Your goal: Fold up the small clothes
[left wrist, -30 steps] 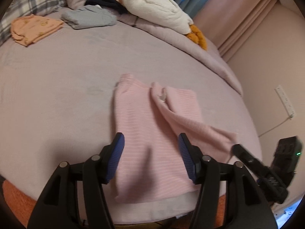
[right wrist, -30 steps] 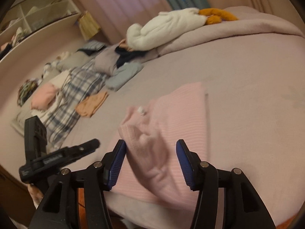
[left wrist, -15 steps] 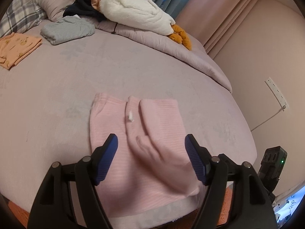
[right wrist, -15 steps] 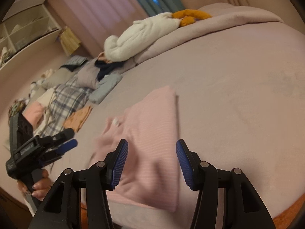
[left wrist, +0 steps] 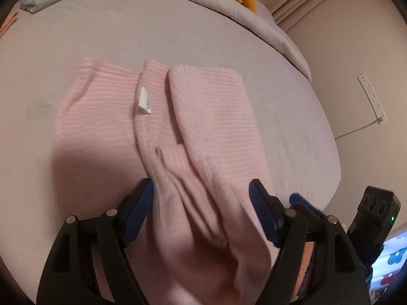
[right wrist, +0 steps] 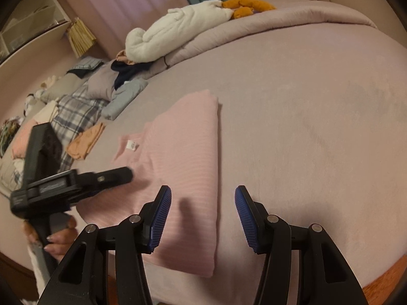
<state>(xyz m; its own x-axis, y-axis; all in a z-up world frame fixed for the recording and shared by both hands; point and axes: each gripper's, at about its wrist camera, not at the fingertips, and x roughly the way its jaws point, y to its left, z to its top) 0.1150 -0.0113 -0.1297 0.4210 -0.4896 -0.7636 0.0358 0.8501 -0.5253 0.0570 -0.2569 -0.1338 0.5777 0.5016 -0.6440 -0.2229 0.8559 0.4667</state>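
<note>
A pink striped garment (left wrist: 157,117) lies partly folded on the bed (left wrist: 178,33), near its near edge. Its right side is turned over into a neat panel, and a white label (left wrist: 144,101) shows near the far edge, left of that panel. A loose sleeve runs from the middle toward the near edge.

The left hand-held gripper (left wrist: 201,195) is low over the near part of the garment, its jaws spread, with the sleeve lying between the blue pads (left wrist: 138,208); the pads do not press on the cloth. The right hand-held gripper (right wrist: 203,203) hovers over the garment's right edge, jaws spread, nothing pinched. A hand (right wrist: 58,241) holds the left gripper's handle at the near left of the right wrist view.

Far left on the bed lie a grey folded garment (right wrist: 124,99), an orange one (right wrist: 86,141), a plaid pillow (right wrist: 76,111) and a white plush toy (right wrist: 175,33).
</note>
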